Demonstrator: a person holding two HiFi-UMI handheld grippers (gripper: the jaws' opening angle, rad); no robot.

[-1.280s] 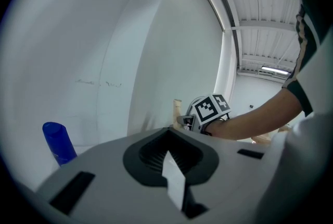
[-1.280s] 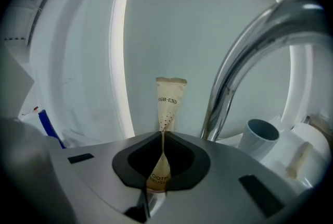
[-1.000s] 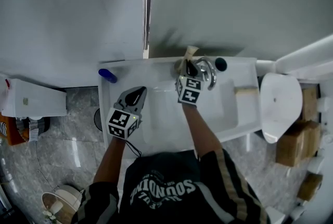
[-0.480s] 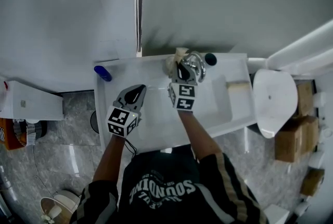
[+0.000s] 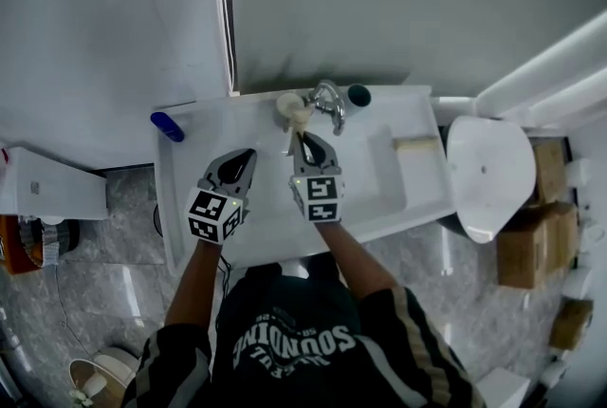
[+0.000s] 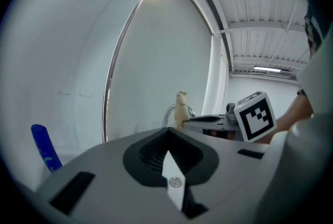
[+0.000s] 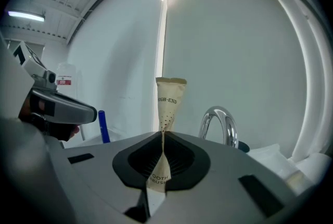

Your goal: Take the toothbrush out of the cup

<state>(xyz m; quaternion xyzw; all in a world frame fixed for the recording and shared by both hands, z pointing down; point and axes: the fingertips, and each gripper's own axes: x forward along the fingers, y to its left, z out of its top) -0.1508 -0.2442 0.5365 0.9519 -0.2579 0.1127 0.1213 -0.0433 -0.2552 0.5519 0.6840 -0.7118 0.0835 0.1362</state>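
The toothbrush [image 5: 294, 108] is in a cream paper packet [image 7: 167, 100]. My right gripper [image 5: 304, 139] is shut on its lower part and holds it upright over the white basin [image 5: 377, 176], just left of the chrome tap [image 5: 329, 99]. A dark round cup [image 5: 358, 95] stands on the ledge right of the tap, apart from the packet. My left gripper [image 5: 244, 157] hovers over the basin's left side with its jaws together and nothing in them. In the left gripper view the packet [image 6: 180, 109] rises behind the right gripper [image 6: 210, 122].
A blue tube [image 5: 167, 125] stands at the back left corner of the sink top. A pale bar [image 5: 415, 144] lies on the right ledge. A white toilet lid [image 5: 488, 171] and brown boxes [image 5: 531, 254] are at the right. A wall and a metal strip [image 5: 224, 8] rise behind.
My right gripper has drawn back from the tap toward the person and to the left, with the packet still in its jaws. The left gripper drifted a little the same way.
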